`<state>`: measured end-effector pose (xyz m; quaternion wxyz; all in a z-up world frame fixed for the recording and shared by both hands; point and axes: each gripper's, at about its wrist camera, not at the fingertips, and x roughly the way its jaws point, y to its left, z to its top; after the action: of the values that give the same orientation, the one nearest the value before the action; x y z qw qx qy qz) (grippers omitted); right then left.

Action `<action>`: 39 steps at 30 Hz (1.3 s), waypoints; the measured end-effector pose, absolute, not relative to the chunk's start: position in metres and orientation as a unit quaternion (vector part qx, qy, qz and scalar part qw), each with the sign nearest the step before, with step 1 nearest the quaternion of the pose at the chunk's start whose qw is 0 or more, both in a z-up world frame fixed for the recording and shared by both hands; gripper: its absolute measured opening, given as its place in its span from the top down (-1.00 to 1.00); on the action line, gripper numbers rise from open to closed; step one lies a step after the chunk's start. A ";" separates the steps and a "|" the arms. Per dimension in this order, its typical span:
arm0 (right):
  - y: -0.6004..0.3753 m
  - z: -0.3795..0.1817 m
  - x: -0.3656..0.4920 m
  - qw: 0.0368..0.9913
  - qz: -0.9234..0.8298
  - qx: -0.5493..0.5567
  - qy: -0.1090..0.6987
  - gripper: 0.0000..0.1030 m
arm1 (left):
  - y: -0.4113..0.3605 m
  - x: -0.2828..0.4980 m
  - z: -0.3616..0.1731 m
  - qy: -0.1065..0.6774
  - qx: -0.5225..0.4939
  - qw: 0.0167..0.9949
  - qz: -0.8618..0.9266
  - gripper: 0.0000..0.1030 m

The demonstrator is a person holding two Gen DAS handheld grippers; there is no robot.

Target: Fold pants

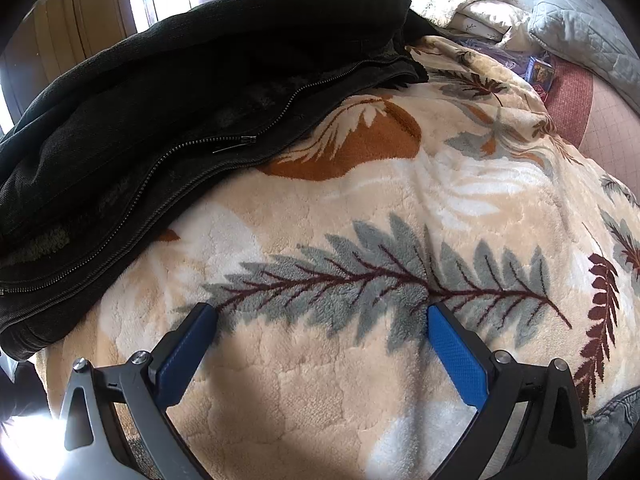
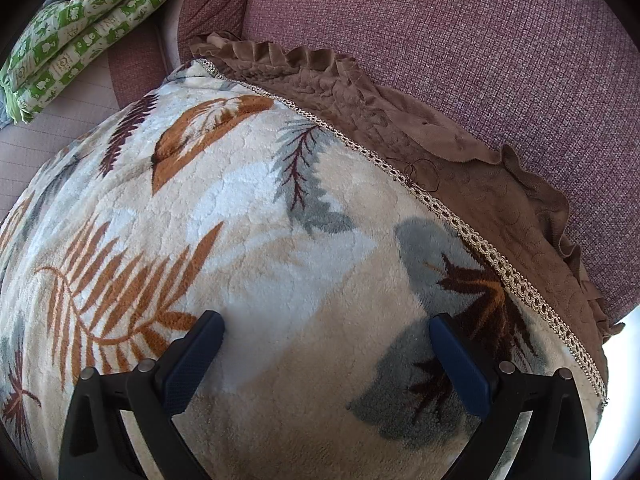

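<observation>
1. The blanket (image 1: 360, 208) fills most of both views under my tools: a plush cream throw with grey, rust and maroon fern leaves, spread over a bed or couch. In the right wrist view its far edge carries a pale braided trim (image 2: 472, 236) running diagonally toward the right.
2. The dark garment (image 1: 180, 92) lies in a heap at the far left edge of the blanket in the left wrist view. It is black and ribbed, with a long zipper (image 1: 236, 142) running along its near side. I cannot tell whether this is the pants or a jacket.
3. A grey denim piece (image 1: 618, 412) shows only as a sliver at the right edge of the left wrist view, resting on the blanket; too little is visible to name it surely.
4. A brown ruffled cover (image 2: 460, 136) lies just beyond the trim, against maroon woven upholstery (image 2: 460, 28).
5. A folded green-and-white quilt (image 2: 80, 28) sits at the far left corner in the right wrist view.
6. Pale pillows (image 1: 576, 24) pile at the far right in the left wrist view, with a small blue box (image 1: 540, 74) near them.
7. My left gripper (image 1: 320, 316) hovers over the bare blanket, blue pads spread wide, holding nothing.
8. My right gripper (image 2: 326, 322) likewise hangs over the blanket, fingers wide apart and empty.
</observation>
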<state>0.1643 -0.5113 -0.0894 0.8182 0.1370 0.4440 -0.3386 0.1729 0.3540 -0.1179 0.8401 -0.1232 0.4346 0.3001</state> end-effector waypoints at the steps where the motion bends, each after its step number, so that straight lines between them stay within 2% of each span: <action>1: -0.511 -0.090 0.164 0.818 -0.339 0.137 0.445 -1.00 | 0.354 0.173 -0.118 0.435 -0.123 0.840 0.300 -1.00; 39: -0.513 -0.091 0.166 0.818 -0.338 0.137 0.445 -1.00 | 0.353 0.172 -0.116 0.433 -0.123 0.841 0.300 -1.00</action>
<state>0.1663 -0.5135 -0.0913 0.8181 0.1375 0.4449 -0.3376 0.1725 0.3534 -0.1165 0.8410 -0.1227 0.4329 0.3004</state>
